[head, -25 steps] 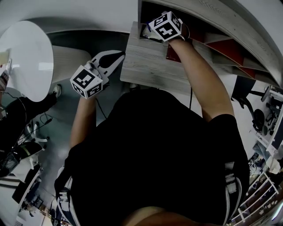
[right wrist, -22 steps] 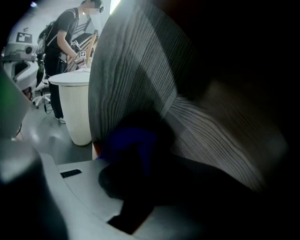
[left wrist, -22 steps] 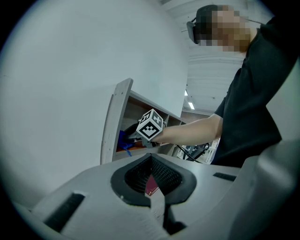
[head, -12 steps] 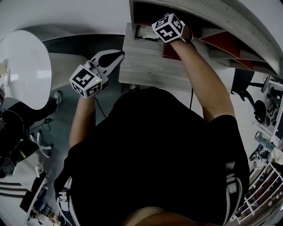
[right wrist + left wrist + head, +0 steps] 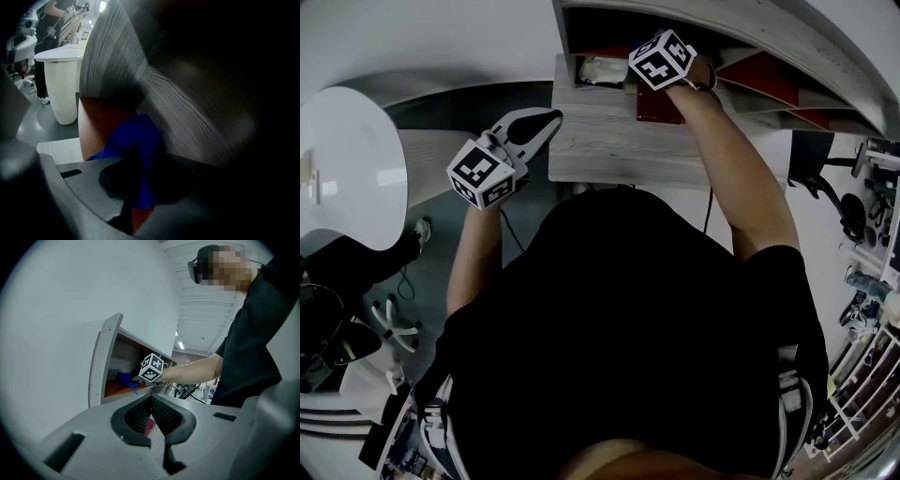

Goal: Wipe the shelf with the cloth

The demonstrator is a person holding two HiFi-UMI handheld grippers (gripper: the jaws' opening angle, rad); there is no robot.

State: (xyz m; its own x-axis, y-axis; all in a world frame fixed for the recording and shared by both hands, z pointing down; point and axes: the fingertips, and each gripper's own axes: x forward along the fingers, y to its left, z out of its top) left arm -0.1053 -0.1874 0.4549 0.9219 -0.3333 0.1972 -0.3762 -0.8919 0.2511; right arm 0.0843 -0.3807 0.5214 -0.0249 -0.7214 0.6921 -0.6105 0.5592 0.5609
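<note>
Grey wood-grain walls (image 5: 154, 93) close round an open shelf compartment (image 5: 104, 357) with an orange-red floor (image 5: 101, 122), set above a pale wooden top (image 5: 609, 141). Inside it a blue cloth (image 5: 136, 138) lies bunched on that floor, close by a wall. The right gripper (image 5: 139, 185) reaches in, its jaws pinched on the cloth's near fold. From the left gripper view the cloth shows just behind the right gripper's marker cube (image 5: 151, 368). The left gripper (image 5: 542, 125) hangs outside the shelf, off the top's left edge, jaws pressed together with nothing in them. A dark red flat thing (image 5: 656, 105) lies on the top beneath the right wrist. A white round pedestal table (image 5: 347, 159) stands well to the left on the grey floor (image 5: 427, 272).
</note>
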